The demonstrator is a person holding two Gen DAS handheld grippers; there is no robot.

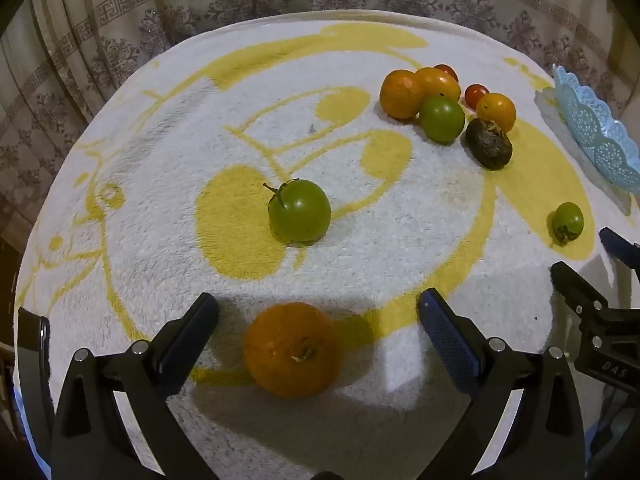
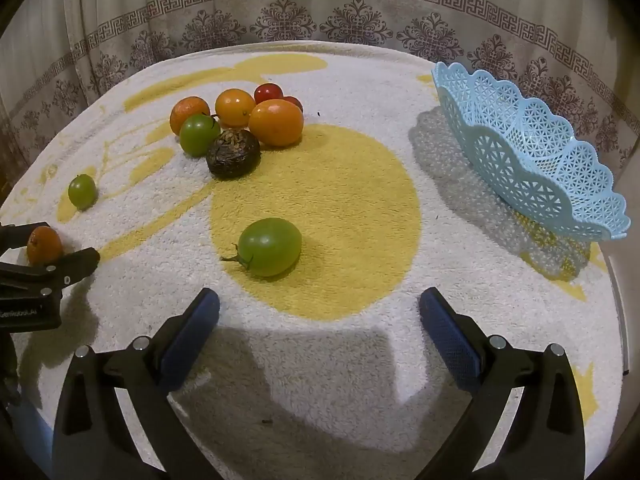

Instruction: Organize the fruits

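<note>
On the white and yellow towel [image 2: 320,380], the left gripper [image 1: 318,312] stands wide open with an orange [image 1: 292,350] between its fingers, not touched. Near it, the right gripper [image 2: 319,308] is also wide open and holds nothing; a green tomato [image 2: 270,246] lies just beyond it. Far left is a pile of fruits [image 2: 236,132]. At right stands a blue basket [image 2: 528,160], tilted.

Beyond my fingertips, a round table [image 2: 360,380] lies under a fluffy white towel with yellow shapes [image 2: 316,220]. Behind its far edge hangs a beige curtain [image 2: 320,12] banded with brown key-pattern trim. Light throws soft shadows toward me.
</note>
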